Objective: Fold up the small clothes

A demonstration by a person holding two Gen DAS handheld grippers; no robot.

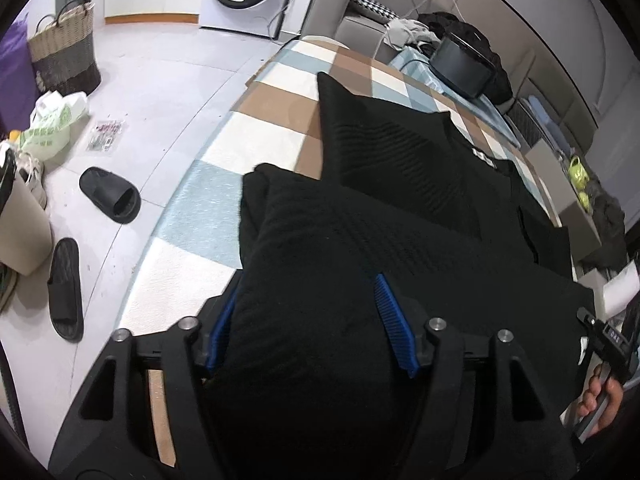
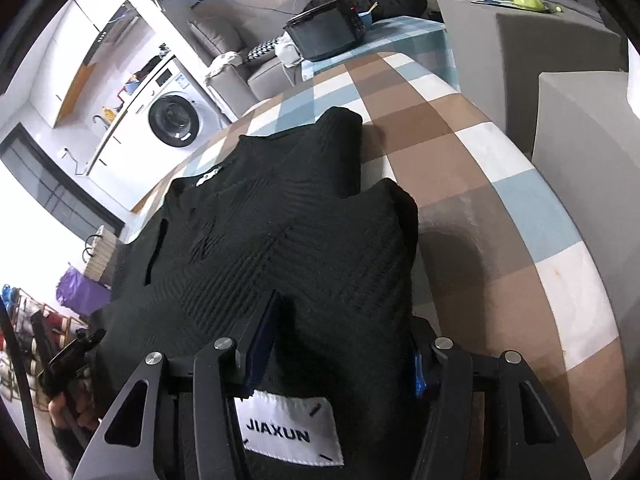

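A black ribbed knit garment (image 1: pixel 400 160) lies across the checked table cover (image 1: pixel 280 92), its sleeves folded inward. In the left wrist view a thick fold of it fills the gap between the blue pads (image 1: pixel 394 324), and my left gripper (image 1: pixel 306 320) is shut on that fold. In the right wrist view the same garment (image 2: pixel 280 208) runs away from me. My right gripper (image 2: pixel 340 340) is shut on its near edge, where a white "JIAXUN" label (image 2: pixel 288 428) shows between the fingers. Both pairs of fingertips are mostly buried in cloth.
The table edge drops to a white floor with two black slippers (image 1: pixel 110 196), a plastic bag (image 1: pixel 52 124) and a woven basket (image 1: pixel 64 48). A dark tray (image 2: pixel 324 36) sits at the table's far end. Grey boxes (image 2: pixel 560 52) stand to the right of the table, a washing machine (image 2: pixel 176 120) behind.
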